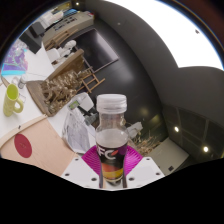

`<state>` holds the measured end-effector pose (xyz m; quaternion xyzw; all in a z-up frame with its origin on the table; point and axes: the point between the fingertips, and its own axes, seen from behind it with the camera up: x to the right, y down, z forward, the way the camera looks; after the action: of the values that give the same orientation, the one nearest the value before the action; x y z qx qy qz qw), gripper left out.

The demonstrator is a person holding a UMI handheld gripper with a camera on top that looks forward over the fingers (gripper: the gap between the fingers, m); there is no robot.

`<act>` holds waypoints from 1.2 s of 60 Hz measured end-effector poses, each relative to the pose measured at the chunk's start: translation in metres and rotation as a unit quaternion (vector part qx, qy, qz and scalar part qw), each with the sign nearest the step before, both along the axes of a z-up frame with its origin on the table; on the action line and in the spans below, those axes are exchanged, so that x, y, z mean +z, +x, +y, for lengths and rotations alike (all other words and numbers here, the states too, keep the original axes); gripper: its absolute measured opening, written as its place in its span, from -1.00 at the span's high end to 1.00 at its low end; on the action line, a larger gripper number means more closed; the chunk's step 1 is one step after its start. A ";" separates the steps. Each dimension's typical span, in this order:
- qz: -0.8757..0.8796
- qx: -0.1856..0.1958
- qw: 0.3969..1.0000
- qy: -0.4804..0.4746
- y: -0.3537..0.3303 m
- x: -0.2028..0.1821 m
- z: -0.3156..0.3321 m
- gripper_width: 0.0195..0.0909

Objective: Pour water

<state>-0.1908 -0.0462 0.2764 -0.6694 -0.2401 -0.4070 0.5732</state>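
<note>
A clear plastic bottle [111, 135] with a white cap and a dark label stands upright between my fingers, lifted above the table. My gripper [111, 165] is shut on the bottle, its magenta pads [93, 160] pressed against the label on both sides. A yellow-green mug [12, 99] sits on the table to the left, well beyond the fingers. The bottle's bottom is hidden by the gripper body.
A wooden rack [62, 85] lies behind the bottle to the left. A crumpled clear plastic bag [78, 127] sits just left of the bottle. A pink disc [22, 146] rests on a light board at the near left. Dark floor stretches to the right.
</note>
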 end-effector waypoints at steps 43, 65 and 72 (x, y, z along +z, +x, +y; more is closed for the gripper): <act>-0.474 0.132 0.871 -0.016 -0.245 -0.091 0.081 0.84; 0.171 0.086 0.976 -0.100 -0.193 -0.095 0.043 0.82; 0.328 0.080 0.932 -0.130 -0.191 -0.134 0.033 0.82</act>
<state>-0.3815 -0.0134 0.1424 -0.8127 -0.1423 -0.0831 0.5589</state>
